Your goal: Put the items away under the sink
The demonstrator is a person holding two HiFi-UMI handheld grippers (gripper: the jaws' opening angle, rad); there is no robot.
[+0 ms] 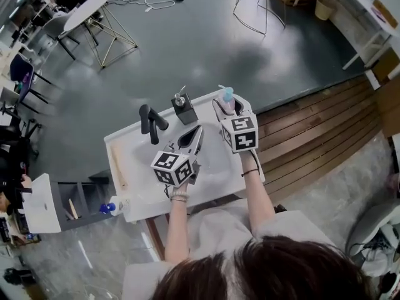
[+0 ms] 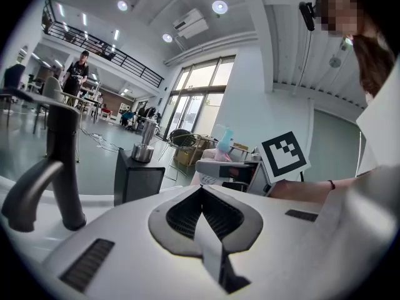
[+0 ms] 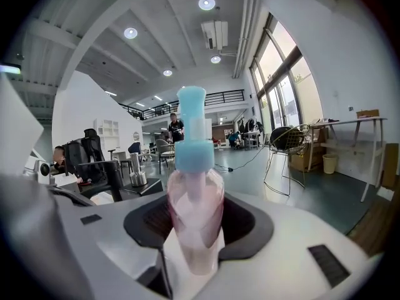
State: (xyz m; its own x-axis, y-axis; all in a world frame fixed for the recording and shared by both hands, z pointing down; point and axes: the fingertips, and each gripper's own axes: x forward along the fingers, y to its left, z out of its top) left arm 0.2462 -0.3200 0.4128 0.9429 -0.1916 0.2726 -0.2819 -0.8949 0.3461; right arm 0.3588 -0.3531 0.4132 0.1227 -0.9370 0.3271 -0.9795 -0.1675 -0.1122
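Note:
A clear pink bottle [image 1: 228,97] [image 3: 195,199] with a light blue pump top stands upright between the jaws of my right gripper [image 1: 226,106] [image 3: 195,230], which is shut on it, a little above the back right corner of the white sink counter [image 1: 125,167]. My left gripper [image 1: 198,131] [image 2: 203,195] hovers over the basin just left of it, jaws shut with nothing between them. In the left gripper view the bottle [image 2: 223,145] and the right gripper's marker cube show ahead to the right.
A black faucet [image 1: 152,122] [image 2: 62,167] rises at the counter's back left. A black box dispenser with a metal pump [image 1: 185,109] [image 2: 139,177] stands beside it. Below the counter's left end a white cabinet door [image 1: 44,204] hangs open, with a blue-capped bottle [image 1: 107,208] nearby.

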